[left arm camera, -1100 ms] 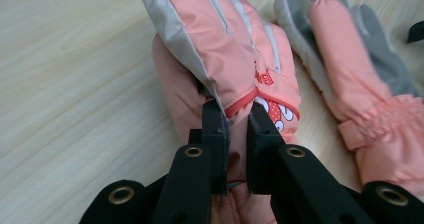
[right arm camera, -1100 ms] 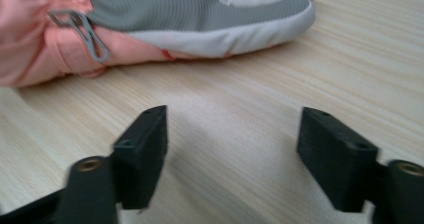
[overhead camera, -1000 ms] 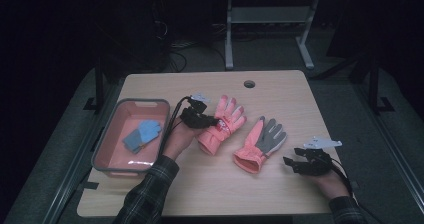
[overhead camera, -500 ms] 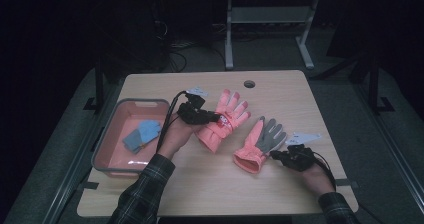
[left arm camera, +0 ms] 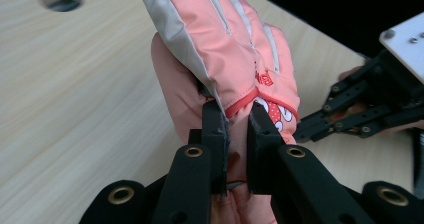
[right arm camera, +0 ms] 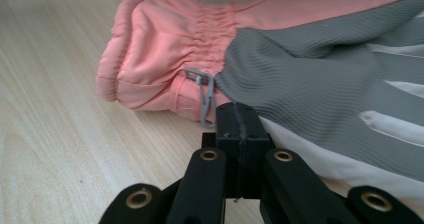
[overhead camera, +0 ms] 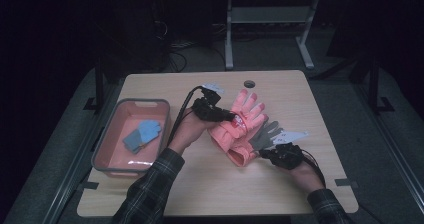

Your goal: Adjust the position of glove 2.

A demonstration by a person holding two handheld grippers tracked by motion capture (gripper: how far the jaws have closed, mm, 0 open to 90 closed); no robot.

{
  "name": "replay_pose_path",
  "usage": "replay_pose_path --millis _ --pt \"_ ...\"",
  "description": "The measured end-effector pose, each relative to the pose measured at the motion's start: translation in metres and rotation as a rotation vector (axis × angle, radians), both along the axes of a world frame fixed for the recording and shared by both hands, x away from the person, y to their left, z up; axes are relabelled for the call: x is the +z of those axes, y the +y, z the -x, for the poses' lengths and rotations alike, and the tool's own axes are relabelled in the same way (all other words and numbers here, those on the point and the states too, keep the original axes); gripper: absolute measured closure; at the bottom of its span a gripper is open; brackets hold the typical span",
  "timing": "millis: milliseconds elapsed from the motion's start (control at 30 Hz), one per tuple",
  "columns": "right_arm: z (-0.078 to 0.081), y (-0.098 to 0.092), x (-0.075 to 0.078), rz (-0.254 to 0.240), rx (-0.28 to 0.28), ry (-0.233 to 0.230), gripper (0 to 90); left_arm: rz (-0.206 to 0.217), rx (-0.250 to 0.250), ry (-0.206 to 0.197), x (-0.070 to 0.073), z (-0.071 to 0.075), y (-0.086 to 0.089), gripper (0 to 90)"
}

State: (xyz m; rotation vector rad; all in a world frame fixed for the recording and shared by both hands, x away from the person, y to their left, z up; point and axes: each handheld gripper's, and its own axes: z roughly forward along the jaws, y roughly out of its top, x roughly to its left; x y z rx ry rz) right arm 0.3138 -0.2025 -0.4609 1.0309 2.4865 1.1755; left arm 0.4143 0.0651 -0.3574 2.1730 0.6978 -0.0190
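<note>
Dark room, pale wood desk (overhead camera: 150, 194) lit from above. Left hand-held gripper (left arm camera: 236, 134) is clamped on the pink glove (left arm camera: 235, 49), lifting its cuff edge so it sits partly over the grey-palmed glove (right arm camera: 320, 84), probably to stack the pair. Right hand-held gripper (right arm camera: 240, 126) has jaws pressed together, empty, at that glove's edge. Pink bin (overhead camera: 107, 134) at left holds blue gloves (overhead camera: 142, 134).

High view: dim, grainy, the desk (overhead camera: 200, 194) lit from above, surroundings near black from 9 through 12 to 3 o'clock. Both gripper views are bright and evenly lit, with faint shadows.
</note>
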Motion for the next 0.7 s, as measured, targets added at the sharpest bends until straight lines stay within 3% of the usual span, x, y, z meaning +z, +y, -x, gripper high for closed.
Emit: replay_pose_path --millis 267,467,700 --pt "-0.001 -0.016 0.001 -0.009 -0.043 0.003 90.0 -0.001 -0.039 0.031 -0.004 -0.003 -0.029 81.2" --pt "0.0 -0.022 0.0 -0.013 -0.054 0.009 90.0 -0.013 -0.063 0.06 -0.015 -0.004 -0.046 81.2" --pt "0.0 -0.025 0.002 -0.026 -0.068 0.011 90.0 -0.099 -0.094 0.082 -0.035 -0.007 -0.06 81.0"
